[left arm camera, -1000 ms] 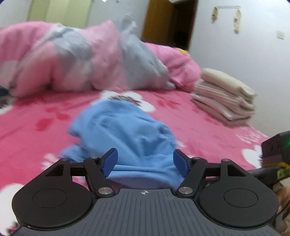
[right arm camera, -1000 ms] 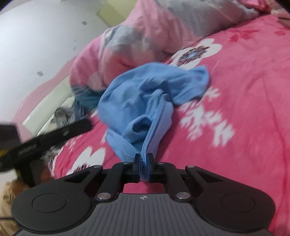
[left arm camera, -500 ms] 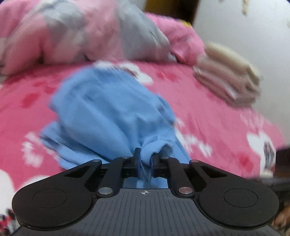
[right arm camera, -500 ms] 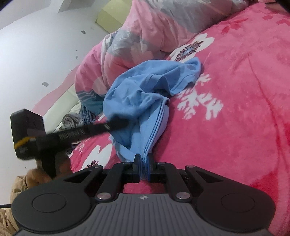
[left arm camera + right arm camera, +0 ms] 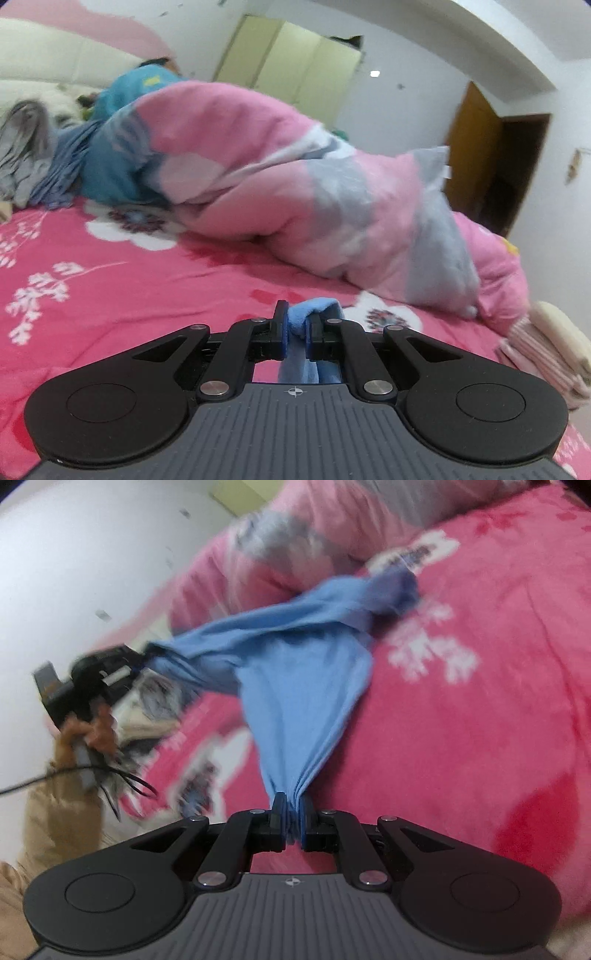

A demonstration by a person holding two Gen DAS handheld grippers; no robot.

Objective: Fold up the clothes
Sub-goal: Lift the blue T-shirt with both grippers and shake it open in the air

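1. With both grippers clamped on the blue garment [image 5: 306, 686], we have it strung between them above the bed [image 5: 480, 738], far end trailing toward the quilt [image 5: 280, 177]
2. Left gripper [image 5: 297, 332]: fingers narrow, pinching a wad of blue cloth that bulges over the tips and hangs below; seen from the right wrist view it sits off to the side [image 5: 107, 668], pulling its end taut
3. Right gripper [image 5: 291, 821]: fingers narrow on a gathered, pleated edge; cloth fans out from there
4. Two separated holds likely serve to spread the bunched fabric so it can be laid flat; garment is not folded now
5. Folded stack [image 5: 546, 350] sits at the bed's edge, probably where finished pieces go
6. Risk: right grip holds a bunch, not a clean corner, so the spread may stay twisted
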